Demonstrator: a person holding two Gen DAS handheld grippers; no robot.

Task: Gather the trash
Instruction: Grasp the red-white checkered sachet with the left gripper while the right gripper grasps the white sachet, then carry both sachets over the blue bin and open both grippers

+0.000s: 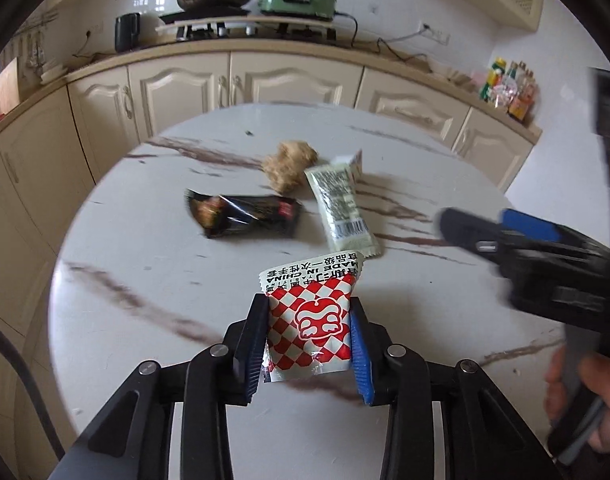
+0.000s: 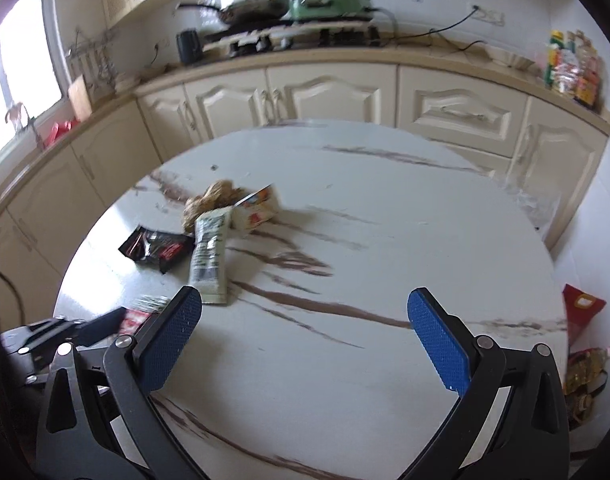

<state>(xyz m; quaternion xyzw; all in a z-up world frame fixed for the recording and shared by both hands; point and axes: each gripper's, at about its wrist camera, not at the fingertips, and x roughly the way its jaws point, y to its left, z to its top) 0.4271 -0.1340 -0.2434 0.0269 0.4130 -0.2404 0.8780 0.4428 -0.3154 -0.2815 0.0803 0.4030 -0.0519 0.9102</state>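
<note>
1. A round table [image 1: 145, 280] with a white marble-look top and brown veins carries the trash.
2. A black snack wrapper [image 1: 245, 216] lies left of the group.
3. A pale green sachet [image 1: 341, 210] lies just beside it.
4. A crumpled brown paper wad [image 1: 289, 166] and a small carton [image 2: 257, 210] lie behind the sachet.

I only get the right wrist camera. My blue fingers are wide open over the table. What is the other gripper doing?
Observer: The left gripper is shut on a red-and-white checkered packet.
Operator: Any writing on it?
Observer: Yes, its top edge reads MADE IN CHINA.
Operator: What's on the black wrapper?
Observer: The black wrapper has a red label at its right end.
Operator: Where's my gripper?
Observer: The right gripper hovers right of the pale green sachet.
</note>
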